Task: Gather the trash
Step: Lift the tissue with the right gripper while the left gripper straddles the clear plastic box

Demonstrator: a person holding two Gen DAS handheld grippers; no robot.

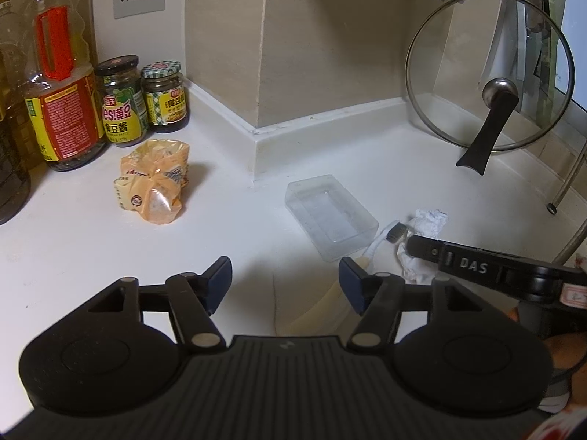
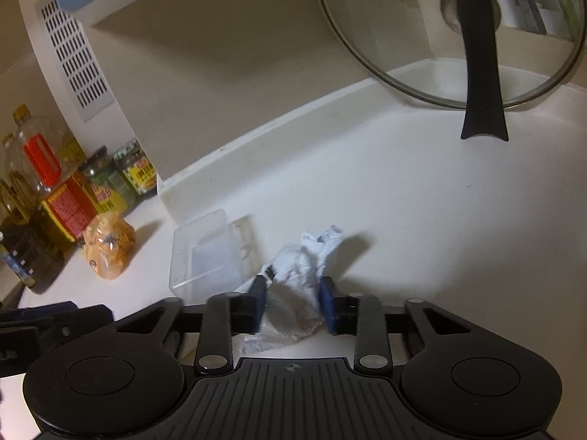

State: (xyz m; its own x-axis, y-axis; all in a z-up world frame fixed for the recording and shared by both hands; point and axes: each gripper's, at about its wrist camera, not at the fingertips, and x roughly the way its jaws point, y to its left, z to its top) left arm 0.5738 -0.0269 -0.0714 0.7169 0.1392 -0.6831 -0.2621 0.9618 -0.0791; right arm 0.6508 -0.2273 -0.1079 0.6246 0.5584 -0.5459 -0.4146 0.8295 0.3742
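Crumpled tissue (image 2: 293, 286) sits low centre in the right wrist view, pinched between the right gripper (image 2: 293, 302) pads, both blue pads pressing its sides. Tissue rests on the white counter (image 2: 422, 220), just right of a clear plastic box (image 2: 205, 256). Right gripper angled down at the counter. Left gripper (image 1: 286, 278), bottom centre of its view, jaws apart, nothing between them, tilted down over bare counter. Orange wrapper (image 1: 156, 187) mid-left, near the jars (image 1: 143, 99). Toothbrush (image 1: 385, 236) beside the box.
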